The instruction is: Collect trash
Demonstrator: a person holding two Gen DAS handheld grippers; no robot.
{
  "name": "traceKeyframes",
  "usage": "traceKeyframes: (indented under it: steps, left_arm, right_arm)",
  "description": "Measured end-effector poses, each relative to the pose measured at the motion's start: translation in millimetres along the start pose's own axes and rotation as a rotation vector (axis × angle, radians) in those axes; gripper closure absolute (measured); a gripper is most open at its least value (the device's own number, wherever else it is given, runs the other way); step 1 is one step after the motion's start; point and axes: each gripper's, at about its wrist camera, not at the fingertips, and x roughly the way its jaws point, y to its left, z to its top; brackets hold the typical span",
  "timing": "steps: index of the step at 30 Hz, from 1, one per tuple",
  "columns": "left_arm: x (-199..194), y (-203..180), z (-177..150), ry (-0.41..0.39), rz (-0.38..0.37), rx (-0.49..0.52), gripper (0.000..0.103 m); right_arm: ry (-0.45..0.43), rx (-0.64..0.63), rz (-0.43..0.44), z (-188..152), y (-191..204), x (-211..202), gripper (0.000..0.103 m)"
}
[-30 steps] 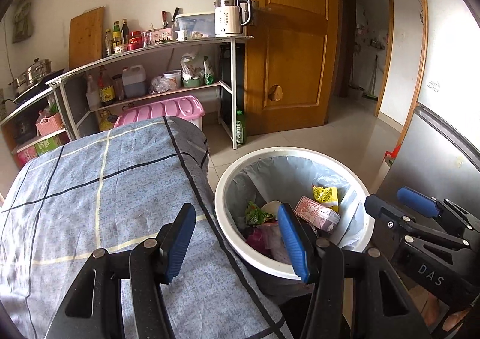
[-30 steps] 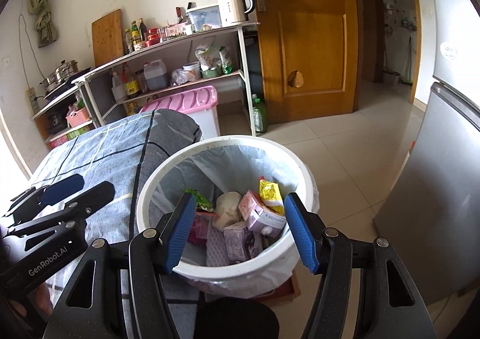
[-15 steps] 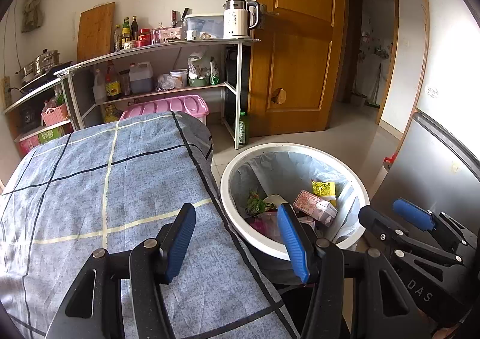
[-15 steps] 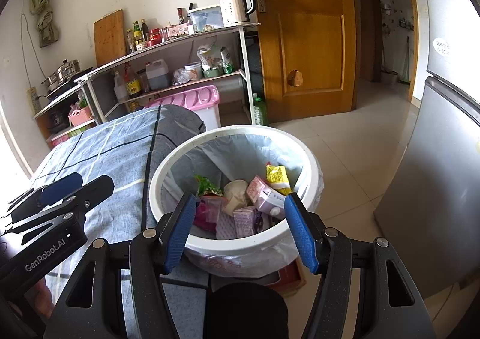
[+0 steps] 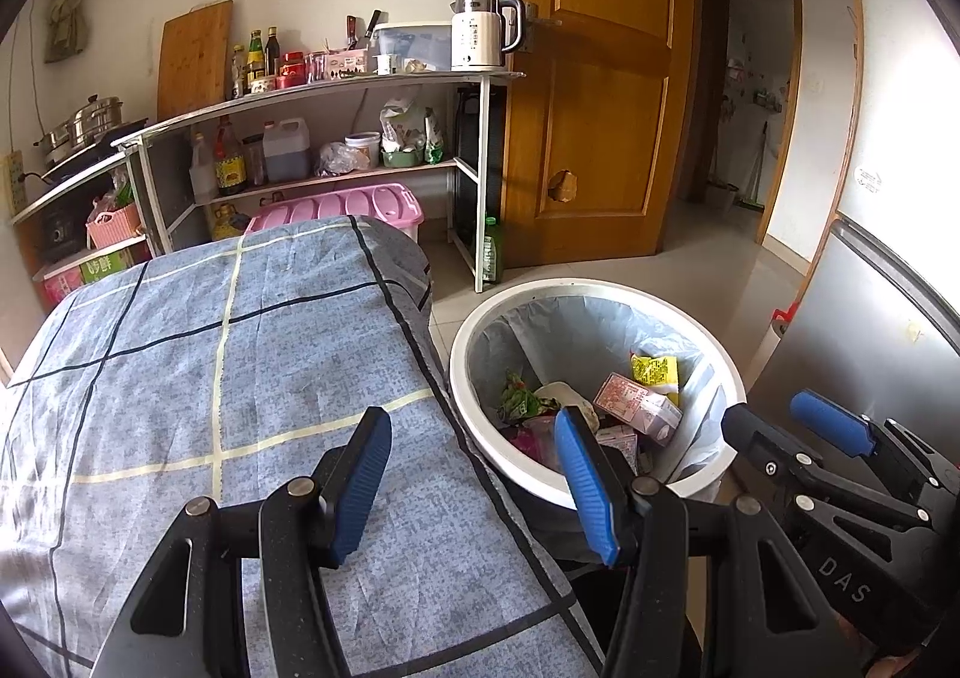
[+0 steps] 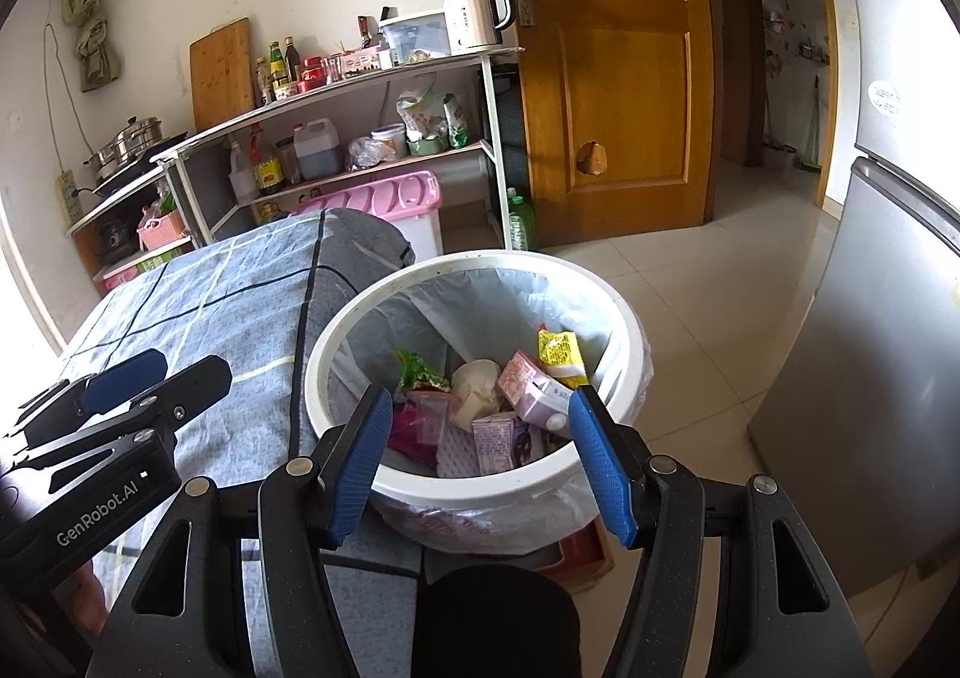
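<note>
Both grippers, left (image 5: 474, 477) and right (image 6: 480, 456), hung open and empty, lower frame, since the white round plastic-lined bin (image 6: 624, 312) already held wrappers.

The tablecloth (image 5: 198, 378) is blue-grey with a check of dark and pale yellow lines, and the trash bin (image 6: 480, 264) beside it is white with a pale grey liner bag (image 6: 480, 306). Inside the bin lie a yellow packet (image 6: 561, 357), a pink carton (image 6: 531, 387) and a green wrapper (image 6: 420, 372). The door (image 6: 606, 72) is orange-brown wood, the storage box (image 6: 384, 201) is pink, the kettle (image 6: 474, 15) is white, and both grippers are black with blue pads (image 6: 363, 456).
</note>
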Motion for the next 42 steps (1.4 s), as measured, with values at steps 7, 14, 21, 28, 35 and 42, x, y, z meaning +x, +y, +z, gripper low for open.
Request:
traceKeyframes:
  steps: [7,14,21,28,35,42]
  left_arm:
    - [-2.2,1.4,0.1,0.000,0.006,0.000,0.046]
    - [-4.5,2.5,0.6,0.002,0.010,0.001,0.046]
    - [-4.8,1.9,1.7,0.005,0.014,0.003,0.046]
    - [-5.1,1.5,1.5,0.007,0.014,0.004,0.046]
    - [-5.1,2.2,0.9,0.005,0.015,0.005,0.046]
    - [-4.5,2.6,0.9,0.009,0.014,0.007,0.046]
  right_arm:
    - [0.001,-0.004,0.002,-1.0,2.6,0.4,0.041]
    - [0.001,-0.005,0.005,-1.7,3.3,0.2,0.041]
    - [0.001,-0.005,0.004,-1.9,3.4,-0.2,0.041]
    - [0.000,-0.005,0.006,-2.7,3.4,-1.0,0.041]
    - [0.001,-0.003,0.006,-3.7,3.5,-1.5,0.041]
    - [0.006,-0.004,0.007,-3.1,3.2,-1.1,0.041]
